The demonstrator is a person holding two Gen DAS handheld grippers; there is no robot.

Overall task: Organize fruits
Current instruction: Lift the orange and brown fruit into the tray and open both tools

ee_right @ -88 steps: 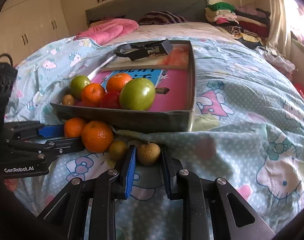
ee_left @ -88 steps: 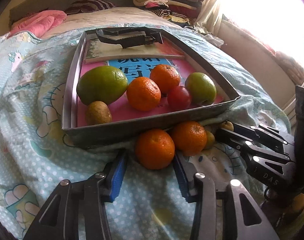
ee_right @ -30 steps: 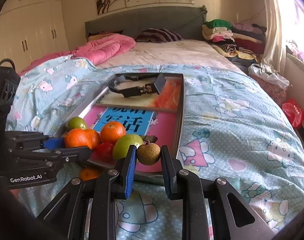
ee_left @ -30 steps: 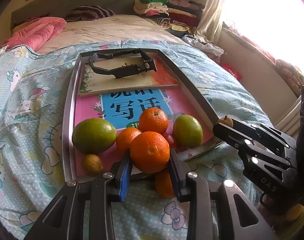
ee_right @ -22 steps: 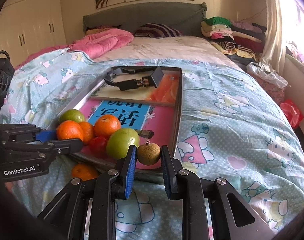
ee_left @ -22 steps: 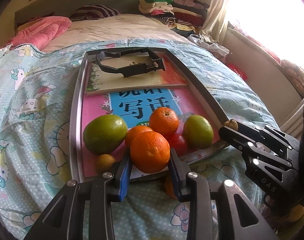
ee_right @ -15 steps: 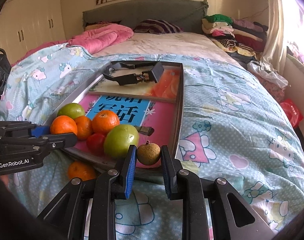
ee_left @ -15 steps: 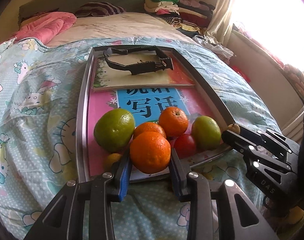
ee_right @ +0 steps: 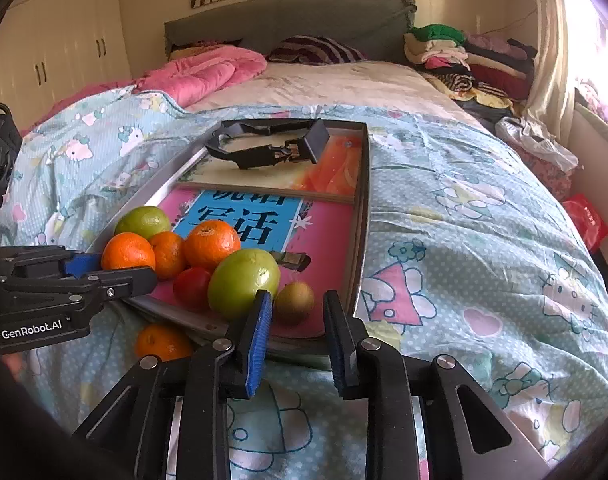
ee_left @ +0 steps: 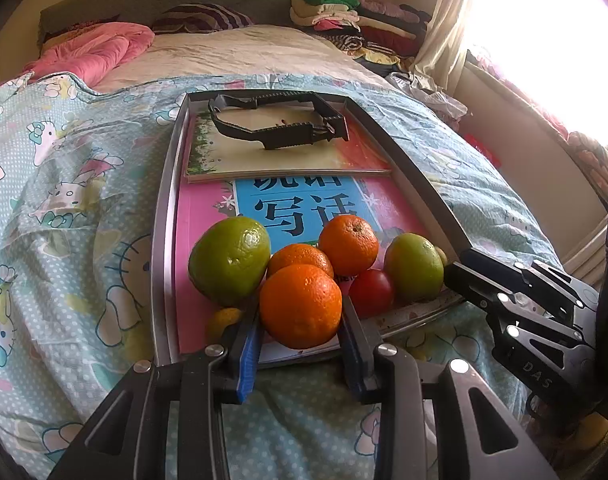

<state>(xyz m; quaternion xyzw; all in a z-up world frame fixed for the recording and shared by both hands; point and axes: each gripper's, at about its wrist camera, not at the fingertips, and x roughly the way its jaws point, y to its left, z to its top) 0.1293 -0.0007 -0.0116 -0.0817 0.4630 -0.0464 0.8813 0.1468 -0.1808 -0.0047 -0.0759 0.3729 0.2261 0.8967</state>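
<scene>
Both grippers over near end of tray [ee_right: 361,216] on the bed quilt [ee_right: 463,240].

Left gripper [ee_left: 300,320]: clenched on an orange [ee_left: 300,306], carried over the tray's near rim, not yet set down. Fruit pile sits just beyond it: large green citrus [ee_left: 230,266] at its 10 o'clock, two more oranges at 12 to 1 o'clock, red fruit [ee_left: 371,292] at 2 o'clock.

Right gripper [ee_right: 294,320]: jaws have just been opening; small brown fruit [ee_right: 294,300] now lies on the tray floor between the fingers, visible gap either side, so released. Green apple [ee_right: 244,282] touches it at 9 o'clock; tray wall near at 3 o'clock.

One stray orange [ee_right: 162,342] lies on the quilt outside the tray, at 7 o'clock from the pile.

Risks, my judgement:
- Left orange let go this close to the near rim may roll back off the edge onto the quilt; the tray rests on soft bedding and may not sit level
- Dropped onto the pile, it could knock the round fruits apart
- Right fingers pulled back carelessly could clip the brown fruit or nudge the apple
- Stray orange may be overlooked; hidden from the left wrist view
</scene>
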